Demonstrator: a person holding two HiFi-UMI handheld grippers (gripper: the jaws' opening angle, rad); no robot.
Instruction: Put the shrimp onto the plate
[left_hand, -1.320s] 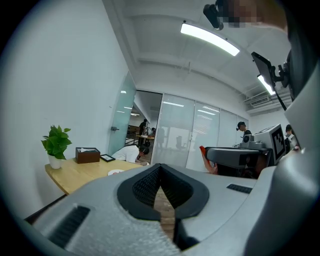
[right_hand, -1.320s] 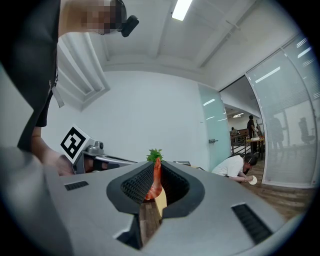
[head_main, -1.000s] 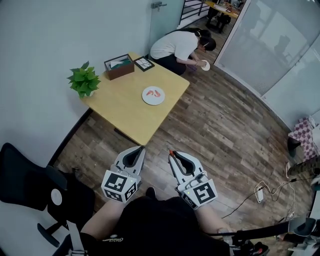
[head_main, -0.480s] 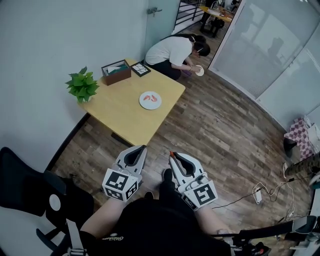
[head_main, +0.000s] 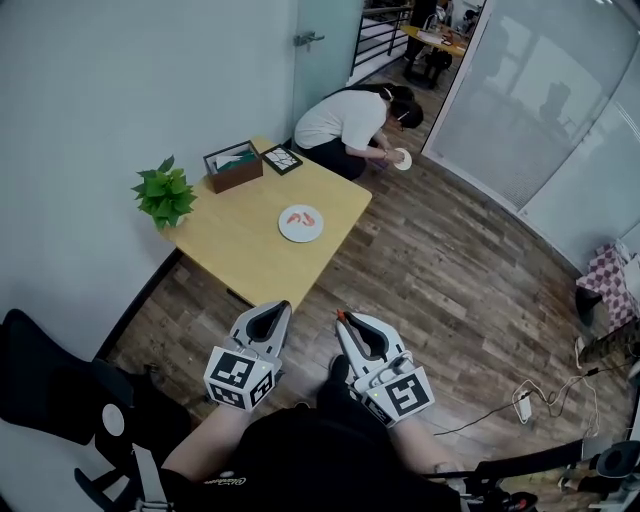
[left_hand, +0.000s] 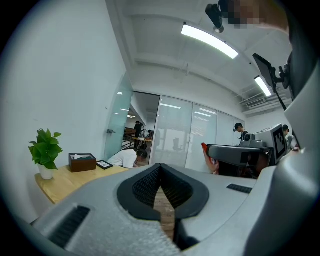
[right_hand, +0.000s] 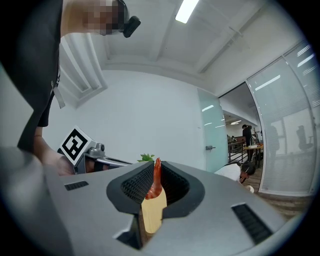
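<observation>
Shrimp (right_hand: 157, 176) shows mostly as a red-orange tail standing up from the right gripper (right_hand: 155, 186), whose jaws are clamped on it. The rest of its body is buried between the ribbed pads. A pale yellow patch just below it cannot be identified. In the head view only a speck of orange marks it at that gripper's tip.

The left gripper (left_hand: 161, 176) has its jaws pressed together at the tip with nothing between them. Only floor planks (left_hand: 164, 212) show through the gap lower down.

Both grippers are held low and close to the person's body, side by side and apart from each other. They are well short of the wooden table (head_main: 240, 240).

The white plate (head_main: 301, 223) sits near the table's right edge. It carries orange-red pieces too small to count.

The table's far-left side runs along the white wall (head_main: 120, 90). Along that side stand a potted plant (head_main: 165, 188), a brown box (head_main: 233, 163) and a framed card (head_main: 282, 158). Its near corner points toward the grippers across open floor.

A crouching person (head_main: 350, 118) is just past the table's far corner. A black office chair (head_main: 40, 375) at lower left is cut off by the frame, and cables (head_main: 520, 405) trail at lower right.
</observation>
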